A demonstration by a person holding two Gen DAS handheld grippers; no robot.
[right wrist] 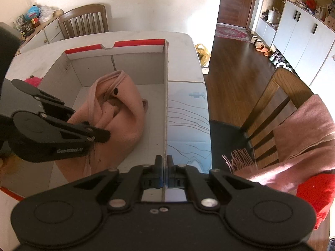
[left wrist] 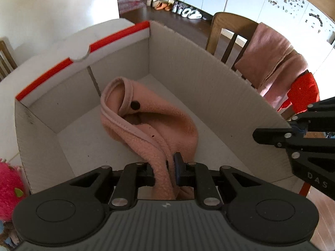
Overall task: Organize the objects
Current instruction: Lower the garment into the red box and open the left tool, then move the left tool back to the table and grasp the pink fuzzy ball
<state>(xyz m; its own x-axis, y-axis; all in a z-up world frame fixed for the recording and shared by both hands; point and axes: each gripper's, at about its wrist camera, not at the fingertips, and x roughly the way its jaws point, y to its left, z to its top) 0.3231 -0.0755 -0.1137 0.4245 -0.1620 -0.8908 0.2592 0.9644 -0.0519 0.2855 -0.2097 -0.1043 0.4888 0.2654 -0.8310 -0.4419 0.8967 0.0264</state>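
- Down inside the open white cardboard box [left wrist: 209, 79] with the red-edged flap, the soft pink fleece garment [left wrist: 159, 117] sagged in a loose heap on the box floor, one end rising to the left gripper [left wrist: 165, 173].
- That left gripper was pinching a bunched fold of the fleece between its nearly closed jaws, and it showed again in the right wrist view, low over the heap [right wrist: 117, 113].
- Over at the side wall, the right gripper [right wrist: 164, 173] was pressed together on the thin cardboard edge of the box [right wrist: 166, 108], apparently steadying it.
- By my reading, the step in hand was lowering the garment into the box; most of it already lay inside.
- Next would call for spreading the left jaws so the fold drops free, then lifting clear without snagging the fabric.
- Look at the garment: fuzzy, limp, trimmed with a smooth pink binding, a dark round snap [left wrist: 135, 105] near its open collar, folded over on itself.
- The box stood on the pale desk [right wrist: 184, 41], beside a wooden chair [left wrist: 228, 33] draped with a pink cloth.
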